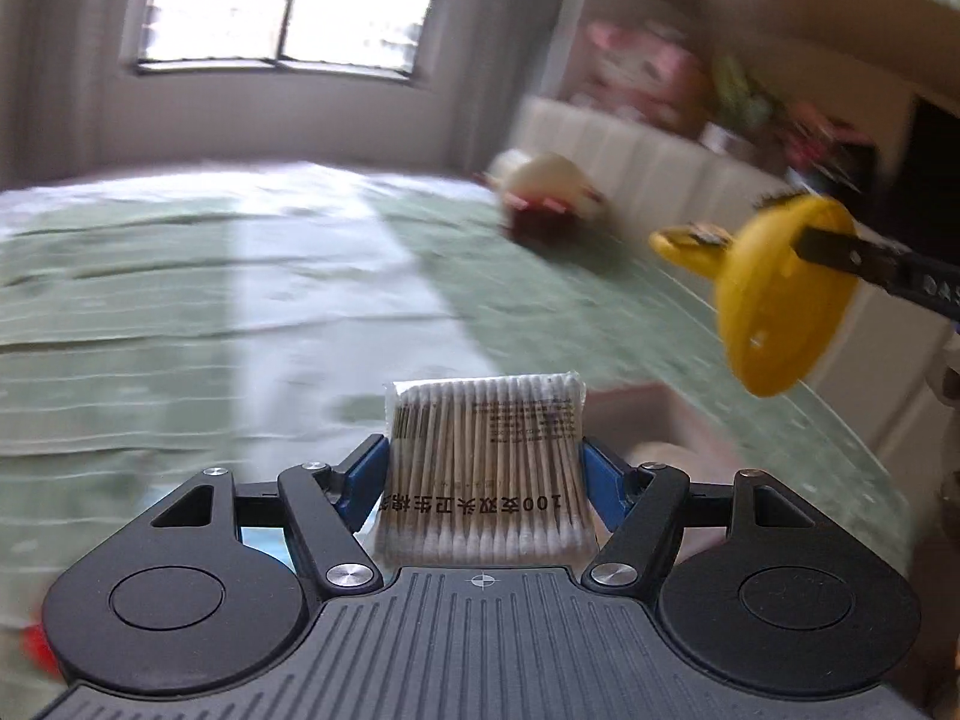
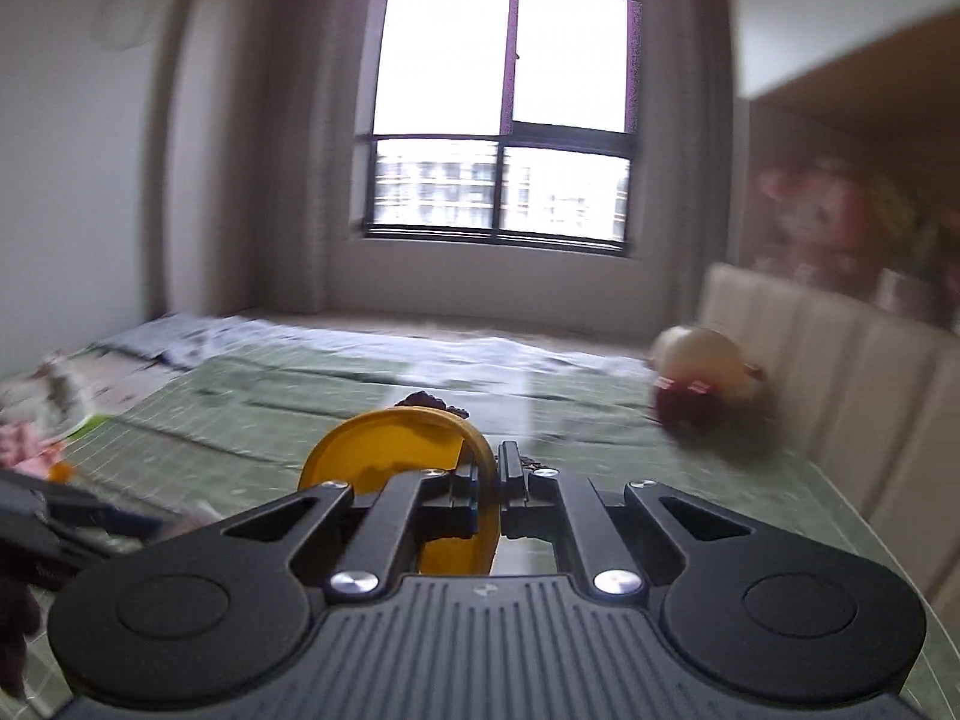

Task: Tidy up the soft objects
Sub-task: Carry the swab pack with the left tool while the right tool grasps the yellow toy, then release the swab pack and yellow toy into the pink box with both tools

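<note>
Above the green striped bed cover, the left gripper is pinching a clear packet of cotton swabs while the right gripper is clamping a flat yellow plush disc; both carries are needing firm, steady squeezes so neither soft item slips.

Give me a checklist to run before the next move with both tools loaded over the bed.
1. Left tool shut on the pack of cotton swabs: ok, the blue pads press both of its sides.
2. Right tool shut on the yellow toy: ok, the fingers pinch its flat disc edge-on.
3. Toy sits deep in the grip: cannot tell; in the left view most of it hangs beyond the fingertips.
4. Space between the two loads: ok, toy and swab pack are apart.
5. Stuffed doll by the headboard out of the way: ok, it lies far ahead.
6. Drop-off place in view: cannot tell, the pictures are blurred.
</note>
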A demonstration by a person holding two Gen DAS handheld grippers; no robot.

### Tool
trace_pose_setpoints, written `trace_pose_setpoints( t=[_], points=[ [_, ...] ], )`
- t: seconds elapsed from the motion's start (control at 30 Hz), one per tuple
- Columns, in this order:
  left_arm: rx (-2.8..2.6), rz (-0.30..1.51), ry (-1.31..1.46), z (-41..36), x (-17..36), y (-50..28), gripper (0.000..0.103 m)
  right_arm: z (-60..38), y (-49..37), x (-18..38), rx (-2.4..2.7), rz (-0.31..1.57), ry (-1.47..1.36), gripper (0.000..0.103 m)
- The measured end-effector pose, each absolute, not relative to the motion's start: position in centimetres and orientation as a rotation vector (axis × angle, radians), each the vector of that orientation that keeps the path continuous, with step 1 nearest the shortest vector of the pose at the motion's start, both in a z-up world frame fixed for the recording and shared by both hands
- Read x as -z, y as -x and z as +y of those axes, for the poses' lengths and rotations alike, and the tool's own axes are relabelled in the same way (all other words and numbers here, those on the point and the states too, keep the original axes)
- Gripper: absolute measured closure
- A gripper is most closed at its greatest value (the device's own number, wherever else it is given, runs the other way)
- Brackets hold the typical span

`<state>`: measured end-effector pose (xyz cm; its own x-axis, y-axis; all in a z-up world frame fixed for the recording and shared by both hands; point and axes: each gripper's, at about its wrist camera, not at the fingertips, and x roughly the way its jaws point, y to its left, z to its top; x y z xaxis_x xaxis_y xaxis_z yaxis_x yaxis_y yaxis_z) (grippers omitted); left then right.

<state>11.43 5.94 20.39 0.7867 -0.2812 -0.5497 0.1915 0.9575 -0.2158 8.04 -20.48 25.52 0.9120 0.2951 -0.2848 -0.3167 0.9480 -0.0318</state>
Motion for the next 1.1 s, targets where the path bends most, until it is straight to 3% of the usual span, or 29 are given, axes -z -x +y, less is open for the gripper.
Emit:
trace_pose_setpoints(
  t=[0.37,0.47,0.53,0.57,0.7,0.87,1.03,1.07,1.1],
  points=[
    [0.409,0.705,0.093,-9.9,-15.2,-20.4,0.028,-33.0,-11.6,-21.7,-0.15,0.329,0.014,0.097],
    [0.375,0.842,0.048,-11.9,-11.5,-23.5,0.027,-34.9,-12.9,-19.4,-0.135,0.374,-0.015,0.097],
    [0.289,0.95,-0.069,-13.4,-8.6,-25.0,0.032,-35.9,-13.7,-17.9,-0.125,0.41,-0.031,0.097],
    [0.266,0.983,-0.121,-13.6,-7.4,-25.1,0.027,-36.2,-13.8,-17.2,-0.122,0.425,-0.035,0.097],
    [0.287,0.941,-0.048,-12.2,-7.8,-24.2,0.031,-36.3,-14.8,-15.5,-0.132,0.466,-0.04,0.096],
    [0.325,0.708,0.136,-7.7,-12.2,-20.9,0.032,-34.1,-16.3,-15.5,-0.2,0.492,-0.086,0.096],
    [0.313,0.63,0.183,-4.3,-14.8,-17.9,0.032,-30.0,-19.6,-15.1,-0.283,0.54,-0.171,0.096],
    [0.308,0.627,0.179,-3.5,-15.0,-17.3,0.032,-29.1,-20.2,-14.5,-0.28,0.55,-0.161,0.095],
    [0.3,0.622,0.175,-2.8,-15.1,-16.9,0.032,-28.2,-20.9,-13.7,-0.28,0.577,-0.147,0.087]
  ],
)
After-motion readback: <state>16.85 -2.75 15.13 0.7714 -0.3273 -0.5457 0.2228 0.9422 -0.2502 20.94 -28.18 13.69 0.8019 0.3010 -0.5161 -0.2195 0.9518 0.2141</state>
